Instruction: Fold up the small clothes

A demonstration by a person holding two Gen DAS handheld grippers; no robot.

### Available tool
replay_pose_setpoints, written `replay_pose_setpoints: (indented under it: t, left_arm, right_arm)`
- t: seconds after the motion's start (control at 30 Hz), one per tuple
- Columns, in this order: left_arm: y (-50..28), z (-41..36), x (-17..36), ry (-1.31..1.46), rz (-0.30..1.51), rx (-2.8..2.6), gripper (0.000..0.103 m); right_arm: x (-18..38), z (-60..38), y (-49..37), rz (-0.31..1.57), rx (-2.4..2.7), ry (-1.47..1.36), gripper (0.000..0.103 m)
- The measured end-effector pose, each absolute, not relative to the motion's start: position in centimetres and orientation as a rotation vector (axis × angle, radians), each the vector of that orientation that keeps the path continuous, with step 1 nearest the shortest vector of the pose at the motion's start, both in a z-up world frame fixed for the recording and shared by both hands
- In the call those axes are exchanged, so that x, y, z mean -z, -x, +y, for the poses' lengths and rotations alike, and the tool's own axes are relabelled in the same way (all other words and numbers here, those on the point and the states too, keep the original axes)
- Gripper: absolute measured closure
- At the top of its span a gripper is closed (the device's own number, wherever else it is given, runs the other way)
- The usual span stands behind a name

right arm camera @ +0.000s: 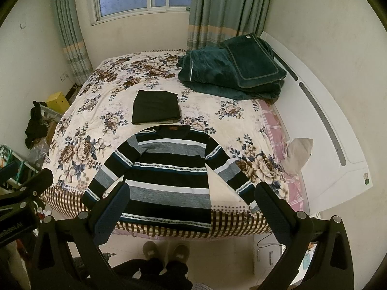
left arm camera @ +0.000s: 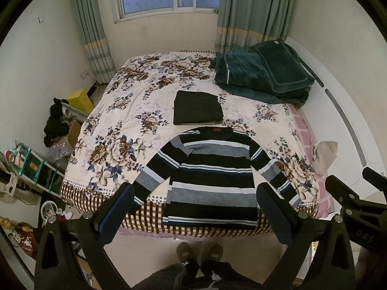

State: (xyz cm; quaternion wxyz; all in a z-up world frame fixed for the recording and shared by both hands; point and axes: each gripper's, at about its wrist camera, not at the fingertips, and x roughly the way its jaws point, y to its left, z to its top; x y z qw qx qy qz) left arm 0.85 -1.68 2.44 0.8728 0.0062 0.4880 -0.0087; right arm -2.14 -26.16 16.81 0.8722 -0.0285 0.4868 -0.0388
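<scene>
A striped sweater [left arm camera: 212, 171] in black, grey, white and blue lies flat on the floral bed [left arm camera: 135, 111], sleeves spread, hem at the near edge. It also shows in the right wrist view [right arm camera: 169, 176]. A folded dark garment [left arm camera: 197, 107] lies just beyond its collar, also in the right wrist view [right arm camera: 156, 107]. My left gripper [left arm camera: 196, 210] is open and empty, held above the sweater's hem. My right gripper [right arm camera: 192, 210] is open and empty, above the hem and right sleeve.
A pile of dark green bedding [left arm camera: 263, 72] sits at the bed's far right. A beige cloth [left arm camera: 325, 154] lies on the right edge by the white headboard [right arm camera: 326, 125]. Clutter and a yellow box [left arm camera: 79, 100] stand left of the bed. Slippered feet [left arm camera: 199, 252] stand on the floor.
</scene>
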Motion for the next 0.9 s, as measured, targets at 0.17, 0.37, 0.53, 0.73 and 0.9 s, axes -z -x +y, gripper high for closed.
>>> replay_pose_setpoints:
  t: [0.17, 0.37, 0.53, 0.73, 0.9]
  left_arm:
    - [-0.8, -1.9, -2.2, -0.014, 1.006, 0.011, 0.000]
    - [-5.1, -3.5, 0.6, -0.097, 0.904, -0.083, 0.000]
    - [-10.9, -4.1, 7.3, -0.095, 0.978, -0.091, 0.000]
    - [-17.6, -6.6, 17.0, -0.091, 1.110, -0.147, 0.000]
    - [-21.0, -9.5, 24.2, -0.163, 1.190, -0.209, 0.000]
  right_arm:
    - [-16.9, -26.1, 2.0, 1.023, 0.079, 0.046, 0.000]
    - [-14.5, -28.6, -1.0, 1.073, 0.138, -0.081, 0.000]
    - [-6.6, -36.3, -3.1, 1.133, 0.344, -0.256, 0.005]
    - [6.1, -49.8, -2.7, 1.217, 0.602, -0.568, 0.025]
    - [19.9, -62.6, -1.3, 1.243, 0.727, -0.847, 0.025]
